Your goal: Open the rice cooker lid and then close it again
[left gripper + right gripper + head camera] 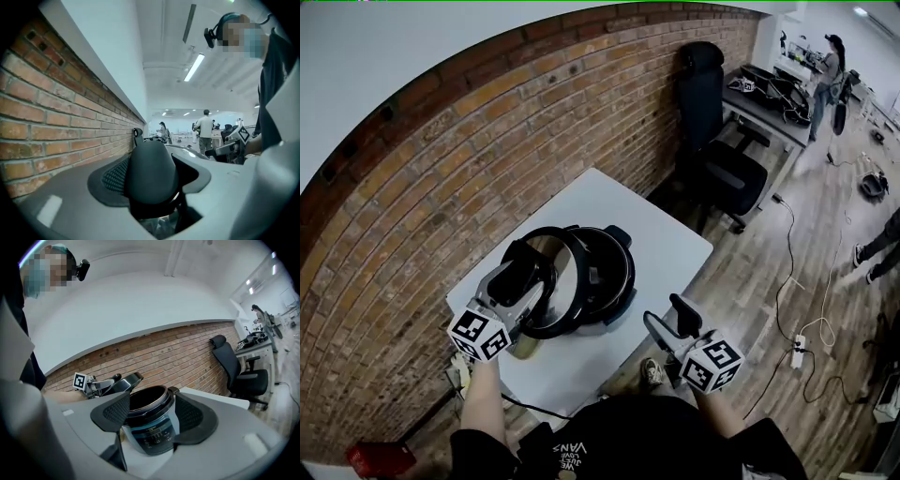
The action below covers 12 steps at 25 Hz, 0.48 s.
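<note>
Rice cooker: standing open on the white surface. Its lid, probably light, rigid and breakable, is hanging tilted just beside the pot. The left hand-held gripper is pinching its dark knob, the soundest hold. The right hand-held gripper is hovering spread and empty. The brick wall is crowding the left, and the office chair is standing well apart.
</note>
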Each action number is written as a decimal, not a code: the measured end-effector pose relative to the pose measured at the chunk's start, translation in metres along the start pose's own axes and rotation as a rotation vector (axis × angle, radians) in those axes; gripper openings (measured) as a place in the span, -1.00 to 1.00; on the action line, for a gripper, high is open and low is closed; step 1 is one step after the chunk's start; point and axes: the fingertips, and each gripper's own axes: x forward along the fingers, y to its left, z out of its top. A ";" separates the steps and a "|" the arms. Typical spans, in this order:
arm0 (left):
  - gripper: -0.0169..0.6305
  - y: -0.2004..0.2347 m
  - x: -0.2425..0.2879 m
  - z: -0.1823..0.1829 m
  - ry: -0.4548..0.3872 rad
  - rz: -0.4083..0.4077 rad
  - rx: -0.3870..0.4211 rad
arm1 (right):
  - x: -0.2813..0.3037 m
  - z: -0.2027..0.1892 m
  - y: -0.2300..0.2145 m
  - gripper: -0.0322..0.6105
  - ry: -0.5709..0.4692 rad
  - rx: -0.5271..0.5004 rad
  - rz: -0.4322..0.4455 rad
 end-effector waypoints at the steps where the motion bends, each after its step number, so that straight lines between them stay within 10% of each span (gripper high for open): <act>1: -0.08 -0.002 0.008 0.001 0.007 -0.021 0.011 | -0.003 0.001 -0.003 0.01 -0.004 0.002 -0.011; 12: -0.08 -0.032 0.070 -0.003 0.155 -0.216 0.202 | -0.028 0.001 -0.032 0.01 -0.024 0.020 -0.097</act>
